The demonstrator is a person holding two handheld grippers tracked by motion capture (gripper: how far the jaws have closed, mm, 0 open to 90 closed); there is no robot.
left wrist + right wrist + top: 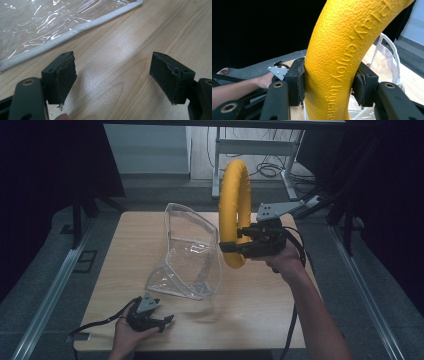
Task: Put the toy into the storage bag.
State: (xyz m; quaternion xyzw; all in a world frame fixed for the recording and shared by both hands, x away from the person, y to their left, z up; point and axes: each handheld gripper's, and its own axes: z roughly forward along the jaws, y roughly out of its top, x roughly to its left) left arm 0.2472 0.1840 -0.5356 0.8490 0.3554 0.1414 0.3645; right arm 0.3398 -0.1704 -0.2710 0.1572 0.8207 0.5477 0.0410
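A yellow foam ring [233,207] is held upright in the air above the table, with my right gripper [231,247] shut on its lower part. In the right gripper view the ring [342,55] has raised lettering and is pinched between both pads [298,83]. A clear plastic bag with white trim [187,252] stands open on the table, just left of the ring. My left gripper [167,321] rests low at the table's front edge, open with nothing between its jaws. In the left gripper view [113,75] the bag's white edge [75,27] lies a little ahead.
The wooden table [260,305] has bare room in front and to the right of the bag. A grey plate [275,210] rides on the right gripper. Metal rails [47,295] run along both sides, and a desk frame with cables [260,150] stands behind.
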